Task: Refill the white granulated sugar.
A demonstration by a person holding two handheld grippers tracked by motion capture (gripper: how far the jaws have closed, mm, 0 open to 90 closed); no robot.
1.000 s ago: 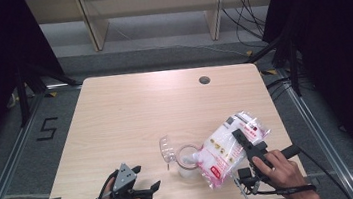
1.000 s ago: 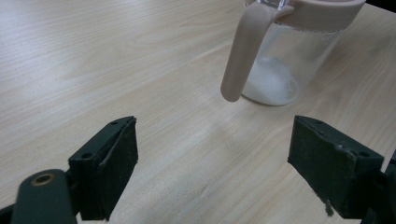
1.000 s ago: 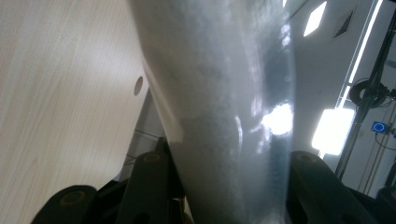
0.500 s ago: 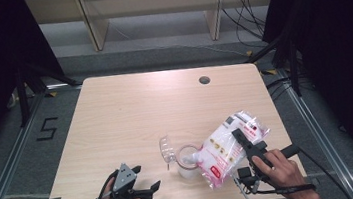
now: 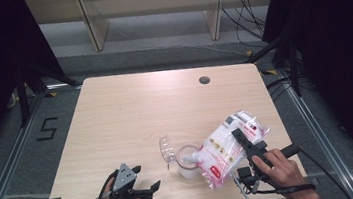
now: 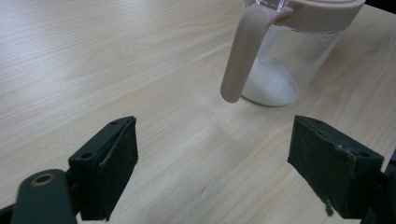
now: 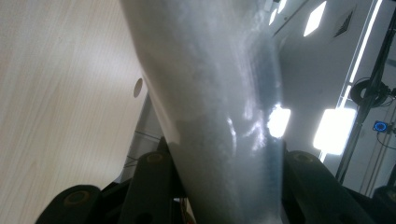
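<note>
A clear jar with a beige rim stands near the table's front edge, its flip lid swung open to the left. My right gripper is shut on a white and pink bag, tilted with its lower end at the jar's mouth. In the right gripper view the bag is pinched between the jaws of the right gripper. My left gripper rests open at the front left. In the left gripper view, the left gripper faces the jar, which holds some white powder, and its beige handle.
The light wooden table has a cable hole at the back right. Wooden shelving stands beyond the table. A floor marking "5" lies at the left, and dark curtains close both sides.
</note>
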